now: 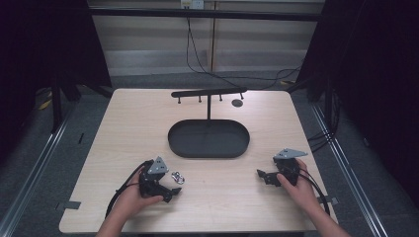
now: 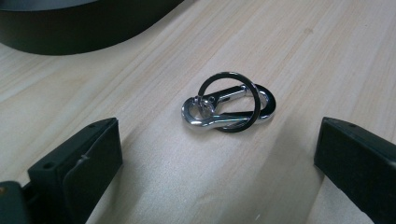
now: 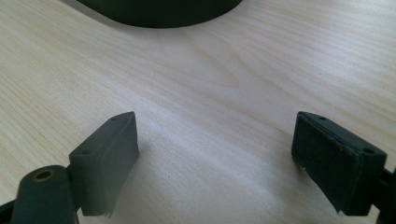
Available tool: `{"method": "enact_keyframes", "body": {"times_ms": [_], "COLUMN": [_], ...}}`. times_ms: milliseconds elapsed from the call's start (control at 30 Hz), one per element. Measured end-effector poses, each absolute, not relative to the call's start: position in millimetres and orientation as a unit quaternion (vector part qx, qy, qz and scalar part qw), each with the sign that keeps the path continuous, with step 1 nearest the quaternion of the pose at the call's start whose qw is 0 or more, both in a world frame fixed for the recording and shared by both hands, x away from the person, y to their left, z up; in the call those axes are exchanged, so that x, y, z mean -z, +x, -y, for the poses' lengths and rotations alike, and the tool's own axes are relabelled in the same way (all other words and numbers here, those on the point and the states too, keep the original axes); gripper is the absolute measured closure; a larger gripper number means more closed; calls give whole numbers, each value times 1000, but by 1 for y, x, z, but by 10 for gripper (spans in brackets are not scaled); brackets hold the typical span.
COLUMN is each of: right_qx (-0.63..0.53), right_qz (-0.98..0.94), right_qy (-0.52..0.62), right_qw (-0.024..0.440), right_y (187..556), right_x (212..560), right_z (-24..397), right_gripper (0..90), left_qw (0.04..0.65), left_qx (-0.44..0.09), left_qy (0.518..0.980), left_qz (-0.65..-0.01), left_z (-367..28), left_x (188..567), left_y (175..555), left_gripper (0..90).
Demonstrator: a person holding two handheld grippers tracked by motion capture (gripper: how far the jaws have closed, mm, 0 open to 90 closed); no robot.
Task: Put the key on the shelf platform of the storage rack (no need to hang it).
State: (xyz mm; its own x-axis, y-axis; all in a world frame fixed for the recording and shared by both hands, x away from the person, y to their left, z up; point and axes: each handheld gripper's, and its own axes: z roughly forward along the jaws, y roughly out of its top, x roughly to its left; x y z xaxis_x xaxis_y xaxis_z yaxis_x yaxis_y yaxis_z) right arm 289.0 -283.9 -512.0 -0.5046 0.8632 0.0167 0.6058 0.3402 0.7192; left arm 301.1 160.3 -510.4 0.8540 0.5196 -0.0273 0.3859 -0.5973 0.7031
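A shiny silver carabiner with a dark key ring looped through it (image 2: pixel 226 109) lies flat on the wooden table (image 2: pixel 299 56), a short way ahead of my left gripper (image 2: pixel 217 154). That gripper's black jaws stand wide open on either side of it without touching it. In the high view the carabiner (image 1: pixel 177 177) rests just beyond the left gripper (image 1: pixel 170 183) near the table's front left. My right gripper (image 3: pixel 215 149) is open over bare wood with nothing between its jaws. In the high view the right gripper (image 1: pixel 263 176) sits at the front right and points left.
A black oval tray (image 1: pixel 208 148) sits mid-table, its wall showing in both gripper views (image 2: pixel 70 32) (image 3: pixel 159 11). Behind it stands a black rack with a crossbar and small pegs (image 1: pixel 208 93), beside a small dark disc (image 1: pixel 237 102). Cables hang at the back.
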Motion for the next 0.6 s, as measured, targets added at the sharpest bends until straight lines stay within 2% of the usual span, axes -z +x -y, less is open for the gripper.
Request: {"method": "enact_keyframes", "body": {"times_ms": [300,500,600], "right_qx": [-343,-343,-343], "right_qz": [-797,-797,-797], "right_qy": [462,461,461], "right_qw": [187,187,188], "right_y": [289,289,289], "right_x": [512,512,512], "right_z": [284,284,284], "right_gripper": [145,145,145], "left_qw": [361,332,311], "left_qx": [-92,-76,-61], "left_qy": [888,899,904], "left_qz": [-268,-275,-287], "left_z": [-159,-159,-157], "left_x": [508,498,493], "left_y": [298,298,298], "left_gripper": [35,148,174]}}
